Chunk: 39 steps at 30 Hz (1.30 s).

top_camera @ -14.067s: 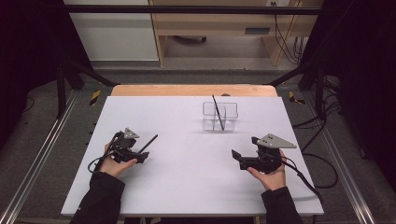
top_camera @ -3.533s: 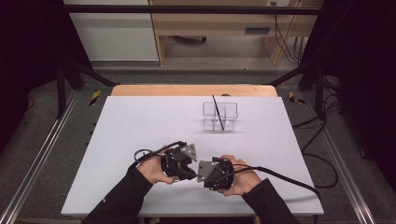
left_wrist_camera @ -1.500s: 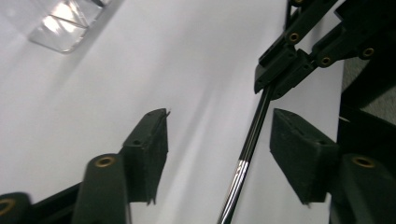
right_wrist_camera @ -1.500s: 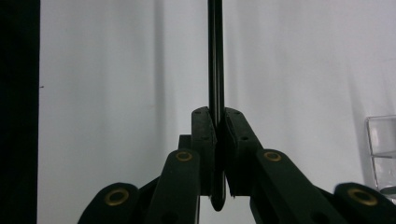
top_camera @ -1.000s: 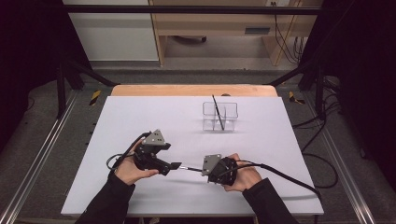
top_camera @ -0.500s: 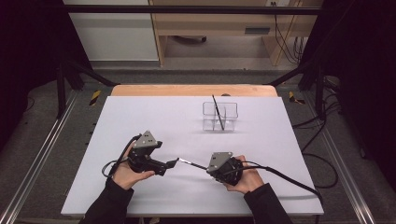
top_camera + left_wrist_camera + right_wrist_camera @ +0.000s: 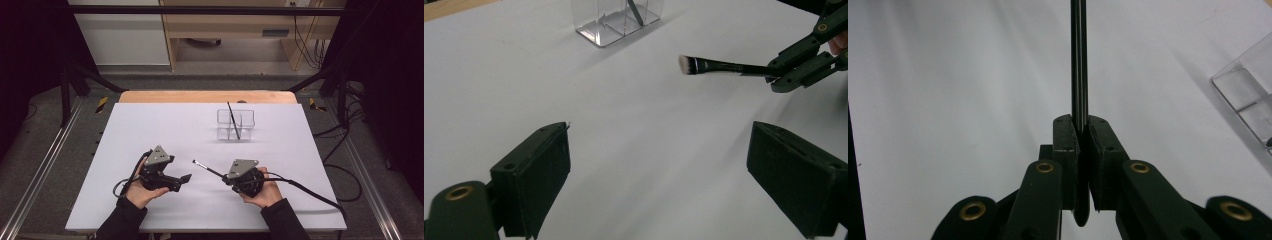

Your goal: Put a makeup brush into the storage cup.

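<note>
Change: the two grippers were close together near the table's front edge a few seconds ago; they have since drawn apart, and the brush has passed into the right gripper alone, while the left gripper has pulled back toward the front left.
Brush: a slim black makeup brush [image 7: 208, 169] with a pale bristle tip, held off the white table [image 7: 150, 130], lying nearly level above the front middle of it. The tip points left and slightly toward the far edge.
Right gripper: the right gripper [image 7: 227, 179] clamps the brush handle near its rear end; in the right gripper view its jaws are pressed tight on the thin dark shaft [image 7: 1078, 65], which runs straight away from the camera. The person's right hand [image 7: 262, 189] holds it near the front edge, right of the middle.
Left gripper: the left gripper [image 7: 185, 179] sits near the front edge, left of the middle, in the person's left hand [image 7: 142, 192]. Its jaws stand wide apart with nothing between them; the brush tip [image 7: 685, 64] hangs just beyond them, not touching.
Clear holder: a clear divided container [image 7: 236, 125] stands toward the table's far edge, right of the middle, well apart from both grippers.
Second brush: another dark brush [image 7: 233, 120] leans upright inside that container.
</note>
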{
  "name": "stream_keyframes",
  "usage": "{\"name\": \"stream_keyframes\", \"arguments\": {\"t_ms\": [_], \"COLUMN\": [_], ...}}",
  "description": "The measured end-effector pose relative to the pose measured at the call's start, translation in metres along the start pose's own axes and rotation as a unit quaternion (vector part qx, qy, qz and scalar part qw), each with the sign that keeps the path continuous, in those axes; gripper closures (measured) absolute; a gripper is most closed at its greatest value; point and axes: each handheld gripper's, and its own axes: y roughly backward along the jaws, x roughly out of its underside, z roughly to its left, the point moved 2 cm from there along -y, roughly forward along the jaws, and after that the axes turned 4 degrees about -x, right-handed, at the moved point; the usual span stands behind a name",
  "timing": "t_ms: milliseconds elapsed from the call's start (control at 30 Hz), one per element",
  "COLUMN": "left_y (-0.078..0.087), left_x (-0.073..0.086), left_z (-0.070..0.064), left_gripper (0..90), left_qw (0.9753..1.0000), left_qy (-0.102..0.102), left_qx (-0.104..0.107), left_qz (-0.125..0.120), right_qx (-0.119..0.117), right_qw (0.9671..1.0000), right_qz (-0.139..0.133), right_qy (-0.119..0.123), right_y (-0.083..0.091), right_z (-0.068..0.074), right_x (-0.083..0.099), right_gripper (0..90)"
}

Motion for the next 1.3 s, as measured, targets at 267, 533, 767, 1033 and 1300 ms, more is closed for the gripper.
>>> {"name": "stream_keyframes", "arguments": {"t_ms": [267, 533, 767, 1033, 1300], "left_y": [-0.001, -0.007, -0.010, -0.013, -0.014], "left_x": [0.001, 0.003, 0.002, -0.001, -0.005], "left_z": [-0.006, -0.012, -0.016, -0.020, -0.024], "left_gripper": [10.4, 11.0, 12.6, 15.8, 18.1], "left_qw": [0.9995, 0.9988, 0.9972, 0.9942, 0.9895], "left_qy": [0.017, 0.030, 0.046, 0.064, 0.085], "left_qx": [-0.004, -0.002, -0.002, 0.016, 0.033], "left_qz": [-0.026, -0.038, -0.059, -0.085, -0.112], "right_qx": [0.006, 0.012, 0.014, 0.018, 0.016], "right_qw": [0.9994, 0.9982, 0.9971, 0.9958, 0.9938], "right_qz": [-0.020, -0.039, -0.051, -0.062, -0.078], "right_qy": [-0.027, -0.044, -0.055, -0.065, -0.078], "right_y": [0.001, -0.001, -0.003, -0.003, -0.005], "right_z": [-0.002, -0.002, -0.002, -0.002, -0.002], "right_x": [0.003, 0.003, 0.003, 0.003, 0.003], "right_gripper": [84.3, 84.3, 84.3, 84.3, 84.3]}}
